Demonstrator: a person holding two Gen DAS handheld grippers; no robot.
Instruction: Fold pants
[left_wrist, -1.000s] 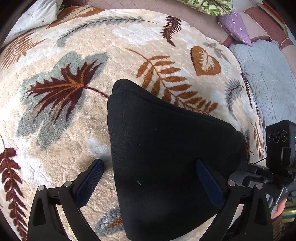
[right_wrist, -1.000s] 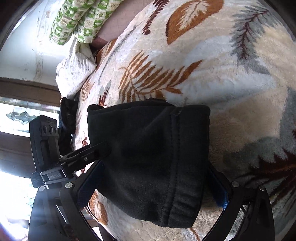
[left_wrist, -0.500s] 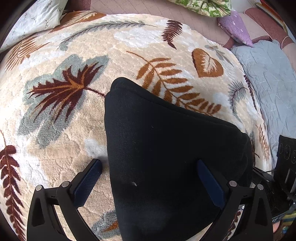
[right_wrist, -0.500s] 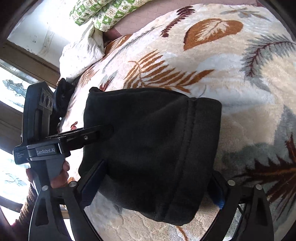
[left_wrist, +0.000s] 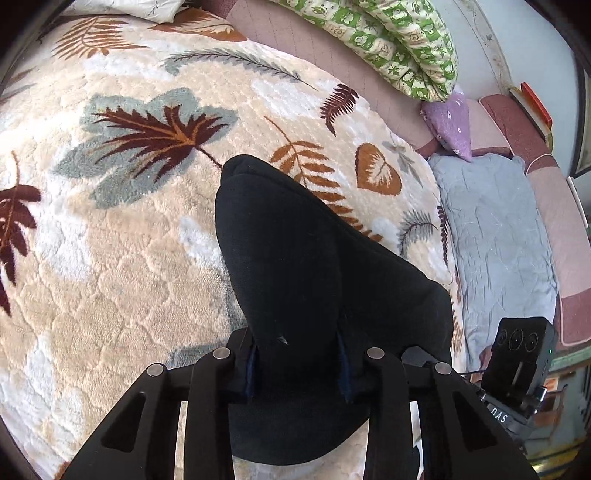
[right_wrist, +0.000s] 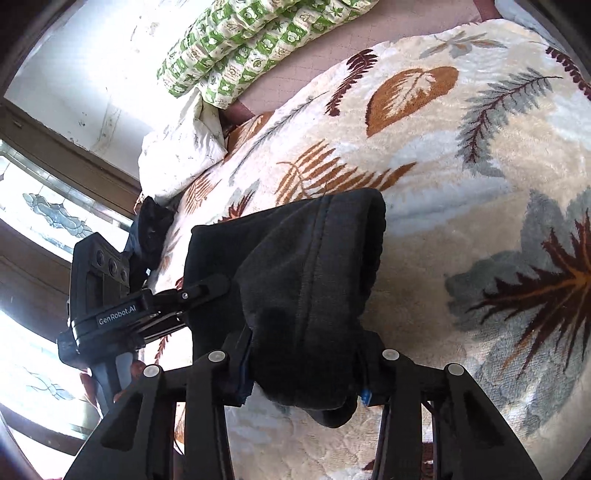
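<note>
Pants (left_wrist: 295, 266) look already folded into a compact bundle on the blanket (left_wrist: 110, 258). Left gripper (left_wrist: 297, 363) and right gripper (right_wrist: 303, 369) both pinch its near edge, probably the last fold or lift.

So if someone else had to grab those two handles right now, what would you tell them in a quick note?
Left gripper: jaws shut on the pants, at the plain folded edge.
Right gripper: jaws shut on the pants at the edge with the stitched band.
The pants are a compact black bundle on the leaf-print blanket, pinched from both sides.
Done: they look folded over at least once; how many folds there are cannot be told.
Left: probably lift or shift the bundle, lay it flat, open both jaws and check that it stays neat.
</note>
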